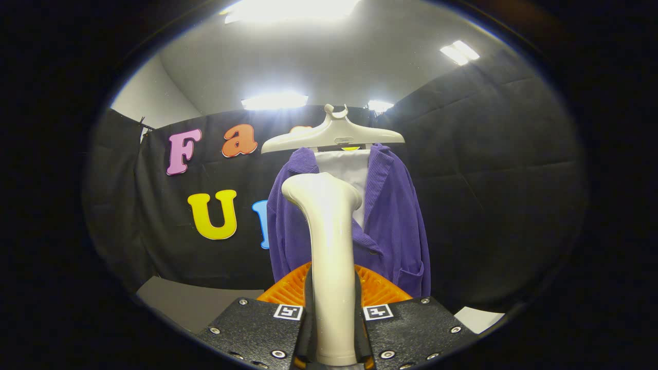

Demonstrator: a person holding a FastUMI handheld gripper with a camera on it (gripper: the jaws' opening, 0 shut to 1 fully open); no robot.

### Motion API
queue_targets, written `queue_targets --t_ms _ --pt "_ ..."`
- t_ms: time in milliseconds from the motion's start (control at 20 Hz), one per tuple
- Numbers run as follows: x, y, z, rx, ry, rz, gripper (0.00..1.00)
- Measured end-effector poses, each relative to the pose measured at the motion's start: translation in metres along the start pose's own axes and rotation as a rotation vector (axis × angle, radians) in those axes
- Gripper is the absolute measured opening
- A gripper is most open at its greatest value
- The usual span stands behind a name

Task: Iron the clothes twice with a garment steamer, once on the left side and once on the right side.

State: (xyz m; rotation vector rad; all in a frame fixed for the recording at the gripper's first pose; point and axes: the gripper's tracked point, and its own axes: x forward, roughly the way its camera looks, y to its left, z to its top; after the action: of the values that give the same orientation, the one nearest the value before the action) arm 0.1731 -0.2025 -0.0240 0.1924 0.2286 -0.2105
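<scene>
My gripper [334, 318] is shut on the cream handle of the garment steamer [329, 241], which stands upright between the fingers with its head bent at the top. Beyond the steamer head hangs a purple corduroy jacket [396, 226] over a white lining, on a cream hanger [334, 136]. The steamer head sits in front of the jacket's middle, a little left of its open front; whether it touches the cloth I cannot tell. The steamer hides the jacket's centre and lower middle.
Black cloth walls [493, 180] close the booth behind and to the right of the jacket. Pale floor patches [190, 303] lie low on the left and low on the right. Bright ceiling lamps [275, 101] glare overhead.
</scene>
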Motion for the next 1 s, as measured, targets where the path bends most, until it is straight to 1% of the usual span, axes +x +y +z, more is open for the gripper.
queue_targets --t_ms 100,200,450,700,1000 --pt "0.014 0.005 0.000 -0.010 -0.004 -0.001 0.28" --pt "0.026 0.017 -0.002 -0.006 -0.007 0.016 0.28" --pt "0.047 0.032 -0.022 -0.006 0.004 0.023 0.28" --pt "0.056 0.033 -0.066 -0.022 0.070 0.000 0.28" --pt "0.051 0.028 -0.116 -0.022 0.149 -0.012 0.28"
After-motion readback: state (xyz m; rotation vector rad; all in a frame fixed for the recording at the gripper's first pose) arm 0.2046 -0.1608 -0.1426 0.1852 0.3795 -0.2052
